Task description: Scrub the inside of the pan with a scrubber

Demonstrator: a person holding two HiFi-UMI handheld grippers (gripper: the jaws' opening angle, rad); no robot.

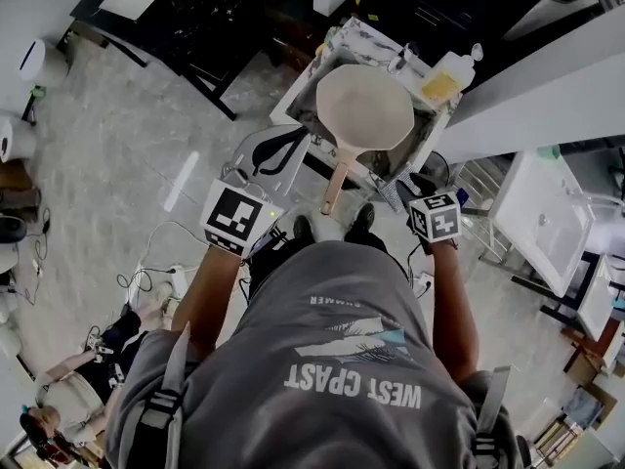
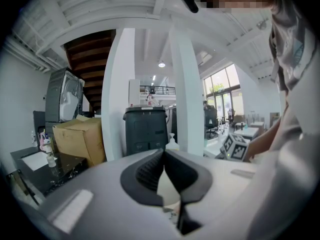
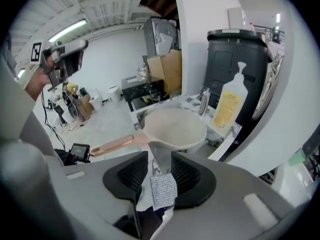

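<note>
**Head view (from above).** The pan [image 1: 363, 107], round and cream-coloured, rests on the marbled basin [image 1: 356, 37] in the upper centre of the frame. Its copper-toned handle [image 1: 337, 186] points down the frame toward the person [image 1: 342, 360]. A yellowish pump bottle [image 1: 444, 78] stands just beside the pan, at its upper right. The left marker cube [image 1: 234, 218] lies to the lower left of the pan and the right marker cube [image 1: 435, 219] to its lower right. Both are apart from the pan, and neither tool touches it.

**Right gripper view.** The right gripper [image 3: 160, 156] has its jaws clearly apart. The scrubber [image 3: 163, 191], a small silvery, glittering square, sits low in the gap, near the root of the jaws. One edge lies against the pad at the right of the frame, while open space shows between the scrubber and the pad at the left. The pads therefore do not clamp it. Beyond the jaw tips the pan fills the centre of the frame, handle toward the left, apart from both jaws and scrubber. The pump bottle and a dark bin [image 3: 235, 64] stand behind it at the right.

**Left gripper view.** The left gripper [image 2: 163, 156] has its jaw tips meeting at the top, with only a narrow pale slit showing below them. Nothing is held between the pads. The tool points across the room, toward the dark bin at centre, a cardboard box [image 2: 80, 139] at the left and a white column [image 2: 186, 94].
</note>
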